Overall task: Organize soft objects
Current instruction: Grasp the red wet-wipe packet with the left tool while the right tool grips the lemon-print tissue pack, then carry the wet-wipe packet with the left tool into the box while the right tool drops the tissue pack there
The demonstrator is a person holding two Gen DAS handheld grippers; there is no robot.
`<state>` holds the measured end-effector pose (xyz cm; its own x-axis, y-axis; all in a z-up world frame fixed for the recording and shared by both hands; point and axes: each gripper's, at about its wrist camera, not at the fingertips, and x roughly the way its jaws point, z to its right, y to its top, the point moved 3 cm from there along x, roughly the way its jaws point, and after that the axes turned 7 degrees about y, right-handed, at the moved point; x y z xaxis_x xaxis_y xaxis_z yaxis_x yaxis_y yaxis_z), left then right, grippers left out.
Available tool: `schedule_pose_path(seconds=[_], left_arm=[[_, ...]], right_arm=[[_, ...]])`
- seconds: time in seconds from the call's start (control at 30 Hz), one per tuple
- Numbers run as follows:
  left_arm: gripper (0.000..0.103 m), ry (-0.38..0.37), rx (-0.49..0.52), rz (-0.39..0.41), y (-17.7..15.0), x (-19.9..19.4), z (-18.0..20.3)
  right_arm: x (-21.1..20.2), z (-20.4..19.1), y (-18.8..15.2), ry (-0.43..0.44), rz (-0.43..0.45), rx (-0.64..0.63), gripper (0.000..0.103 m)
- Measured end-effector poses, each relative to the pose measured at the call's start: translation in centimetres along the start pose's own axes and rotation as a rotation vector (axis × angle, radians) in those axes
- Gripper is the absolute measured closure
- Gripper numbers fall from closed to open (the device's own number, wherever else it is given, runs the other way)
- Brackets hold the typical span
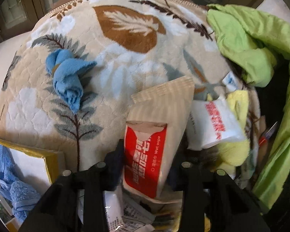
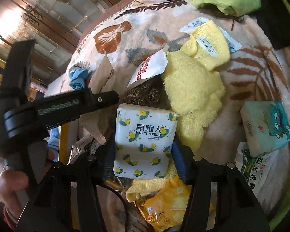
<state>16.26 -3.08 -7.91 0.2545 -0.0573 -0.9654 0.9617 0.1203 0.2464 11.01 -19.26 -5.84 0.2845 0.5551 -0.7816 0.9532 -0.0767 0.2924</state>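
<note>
A red-and-beige wet wipe pack [image 1: 147, 154] stands tilted between the fingers of my left gripper [image 1: 147, 155], whose pads press on its two sides. My right gripper [image 2: 143, 147] is shut on a white tissue pack [image 2: 145, 135] printed with yellow and teal bees, a pad against each side. A crumpled blue cloth [image 1: 67, 77] lies on the leaf-patterned blanket [image 1: 125, 58] to the upper left. A fluffy yellow towel [image 2: 193, 81] lies just beyond the tissue pack, with a white sachet [image 2: 148, 69] against it.
Green fabric [image 1: 261, 38] is heaped at the right. A gold-edged box [image 1: 50, 160] with a blue towel [image 1: 15, 189] sits lower left. A teal tissue pack [image 2: 266, 125], a green-and-white packet [image 2: 255, 172] and a yellow cracker bag [image 2: 164, 208] lie nearby. A hand [image 2: 11, 181] grips the other tool's black frame [image 2: 48, 108].
</note>
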Motion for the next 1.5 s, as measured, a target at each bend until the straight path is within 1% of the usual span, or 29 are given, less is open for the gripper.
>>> schedule_pose_path(seconds=[0.1,0.23,0.33,0.47,0.57,0.67,0.77,0.83,0.9,1.03,1.13,1.2,1.3,1.4,1.5], left_arm=[[0.068,0.017,0.005,0.012,-0.3,-0.3,0.2],[0.069,0.027,-0.014,0.039,-0.4,-1.6,-0.4],[0.069,0.008,-0.02,0.049,-0.6,-2.9,-0.9],[0.069,-0.024,-0.025,0.077,-1.3,-5.9,-1.5],[0.069,-0.032,-0.031,0.096,-2.0,-8.2,-2.4],[0.069,-0.05,-0.045,0.097,-2.8,-9.7,-3.5],[0.069,-0.039,-0.06,0.117,-4.0,-11.5,-5.2],[0.069,-0.037,-0.077,0.124,-4.8,-12.5,-6.4],[0.069,-0.014,-0.095,0.137,-6.0,-13.7,-8.0],[0.069,0.054,-0.127,0.141,-8.0,-15.1,-11.7],[0.069,0.134,-0.17,0.133,-9.5,-14.7,-14.5],[0.069,0.158,-0.19,0.106,-10.5,-13.5,-15.8],[0.069,0.164,-0.213,0.07,-11.7,-11.9,-16.9],[0.068,0.216,-0.216,0.063,-12.2,-10.6,-17.3],[0.067,0.223,-0.243,0.047,-12.7,-9.0,-18.0]], right_arm=[[-0.5,0.4,-0.1,0.035,0.007,0.016,0.051],[-1.0,0.6,-0.1,0.069,0.011,0.03,0.051],[-2.1,0.2,-0.2,0.092,0.031,0.029,0.052],[-3.6,-0.1,0.0,0.112,0.057,0.041,0.052],[-4.6,-0.6,0.0,0.136,0.068,0.046,0.052],[-5.6,-2.0,-0.1,0.149,0.083,0.021,0.052],[-6.3,-3.8,-0.1,0.184,0.084,0.0,0.051],[-6.6,-5.9,-0.3,0.205,0.076,-0.04,0.051],[-6.3,-7.7,-0.4,0.235,0.064,-0.064,0.051],[-4.4,-12.0,-1.1,0.298,-0.004,-0.116,0.051],[-2.0,-14.8,-1.9,0.307,-0.058,-0.169,0.051],[0.2,-16.2,-2.2,0.292,-0.089,-0.191,0.051],[3.4,-17.7,-2.8,0.259,-0.141,-0.224,0.051],[6.0,-18.4,-2.7,0.207,-0.16,-0.253,0.051],[7.9,-18.6,-2.3,0.146,-0.153,-0.277,0.051]])
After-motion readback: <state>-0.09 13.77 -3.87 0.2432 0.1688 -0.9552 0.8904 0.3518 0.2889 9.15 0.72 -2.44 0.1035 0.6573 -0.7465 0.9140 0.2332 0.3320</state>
